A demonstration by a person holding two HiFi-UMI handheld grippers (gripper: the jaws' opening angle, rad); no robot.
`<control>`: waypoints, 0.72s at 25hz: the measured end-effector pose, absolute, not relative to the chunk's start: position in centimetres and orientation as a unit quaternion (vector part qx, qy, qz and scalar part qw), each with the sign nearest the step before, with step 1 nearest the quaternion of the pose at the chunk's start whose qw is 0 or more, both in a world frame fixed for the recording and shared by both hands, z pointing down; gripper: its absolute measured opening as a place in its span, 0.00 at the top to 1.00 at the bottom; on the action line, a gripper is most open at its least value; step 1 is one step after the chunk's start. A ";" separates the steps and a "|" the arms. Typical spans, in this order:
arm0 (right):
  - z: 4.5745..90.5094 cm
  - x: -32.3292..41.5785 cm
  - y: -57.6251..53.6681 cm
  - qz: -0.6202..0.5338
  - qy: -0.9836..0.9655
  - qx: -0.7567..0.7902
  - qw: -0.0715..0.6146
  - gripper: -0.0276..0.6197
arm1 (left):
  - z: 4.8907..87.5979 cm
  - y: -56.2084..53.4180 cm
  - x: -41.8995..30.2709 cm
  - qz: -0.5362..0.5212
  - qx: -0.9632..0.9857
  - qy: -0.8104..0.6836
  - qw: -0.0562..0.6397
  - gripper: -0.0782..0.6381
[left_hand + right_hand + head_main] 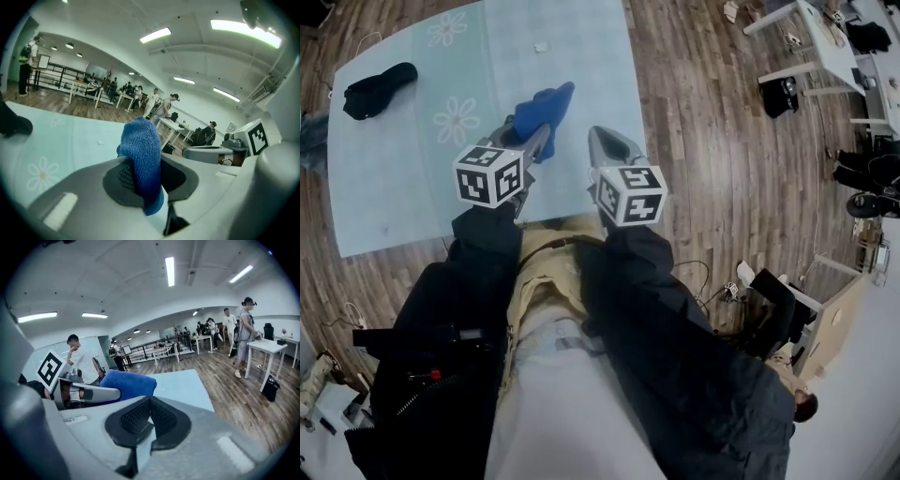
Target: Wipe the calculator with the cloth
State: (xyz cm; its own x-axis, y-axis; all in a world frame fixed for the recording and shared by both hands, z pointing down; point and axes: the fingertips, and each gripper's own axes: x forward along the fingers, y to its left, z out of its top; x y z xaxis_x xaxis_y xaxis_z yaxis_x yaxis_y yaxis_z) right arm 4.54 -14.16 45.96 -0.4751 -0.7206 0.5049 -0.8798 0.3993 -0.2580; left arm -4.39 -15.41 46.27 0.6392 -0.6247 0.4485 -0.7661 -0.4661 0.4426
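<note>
My left gripper (546, 129) is shut on a blue cloth (542, 106), which sticks up beyond its tips above the table's near edge. Seen from the left gripper view, the cloth (140, 145) stands folded between the dark pads of that gripper (140, 174). Beside it, my right gripper (605, 141) is shut with nothing between its pads, as the right gripper view shows (149, 405). A black object (380, 89), too unclear to identify as the calculator, lies at the table's far left; it shows at the left edge of the left gripper view (13, 124).
The table (581, 56) has a pale blue flower-print cover, with a small white scrap (541, 46) on its far side. Wooden floor (722, 141) lies to the right. White desks (825, 47), bags and several people stand further off.
</note>
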 end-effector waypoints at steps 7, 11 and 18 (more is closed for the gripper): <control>35.2 0.2 -17.1 0.145 -0.857 0.487 0.085 0.96 | 35.3 -17.5 -9.2 0.032 0.855 -0.476 0.205 0.79; 29.9 -1.7 -17.6 0.106 -0.869 0.481 0.046 0.96 | 29.3 -17.6 -12.2 -0.005 0.846 -0.514 0.140 0.79; 24.9 -3.8 -17.9 0.051 -0.878 0.475 0.012 0.96 | 23.5 -17.3 -14.4 -0.030 0.831 -0.553 0.054 0.79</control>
